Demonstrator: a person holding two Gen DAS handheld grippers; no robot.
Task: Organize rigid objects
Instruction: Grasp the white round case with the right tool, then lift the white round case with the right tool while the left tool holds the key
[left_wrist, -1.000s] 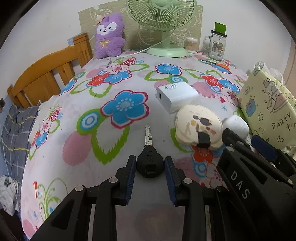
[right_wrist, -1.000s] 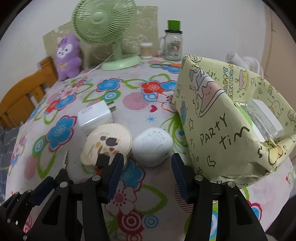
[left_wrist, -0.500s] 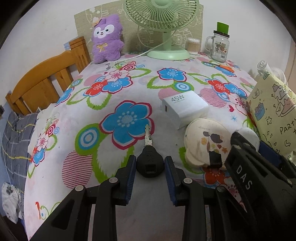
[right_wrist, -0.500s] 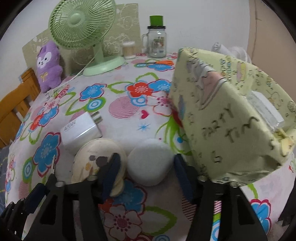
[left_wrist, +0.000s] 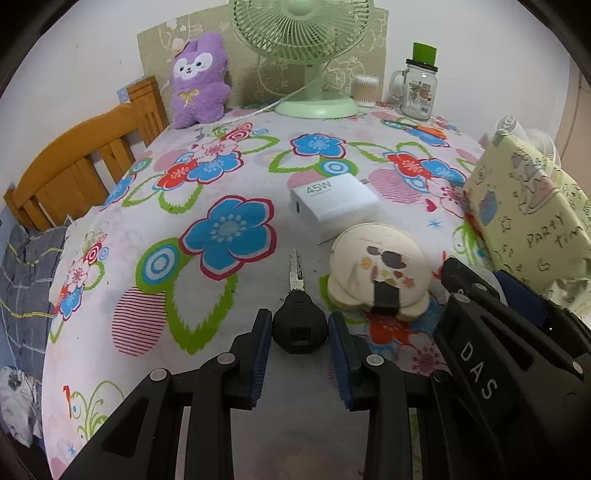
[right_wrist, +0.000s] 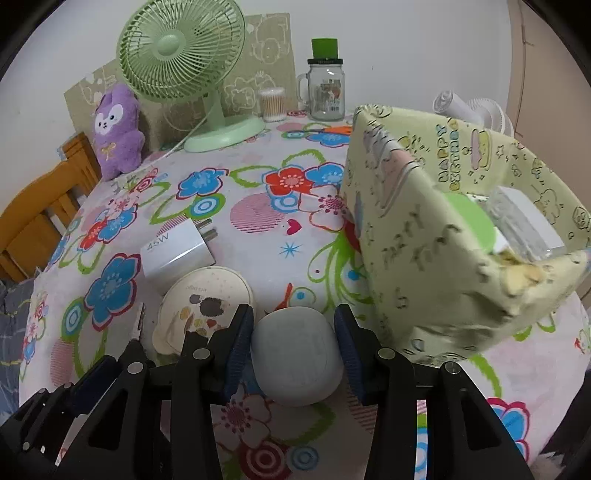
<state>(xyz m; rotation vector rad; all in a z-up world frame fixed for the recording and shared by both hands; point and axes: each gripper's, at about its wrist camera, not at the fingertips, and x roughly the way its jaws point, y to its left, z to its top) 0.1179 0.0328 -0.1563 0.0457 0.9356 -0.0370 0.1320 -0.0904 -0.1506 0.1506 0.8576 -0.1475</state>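
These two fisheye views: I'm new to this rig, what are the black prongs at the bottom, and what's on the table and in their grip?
No robot arm here: a person holds a two-finger gripper in each hand, each with a camera looking along its fingers. The left view shows the left gripper with its blue pads either side of a black-headed key; the gaps are thin, so a firm grip is unclear. The right view shows the right gripper shut on a white pebble-shaped case. On the floral tablecloth lie a 45W charger and a round cream case. A yellow gift bag stands to the right.
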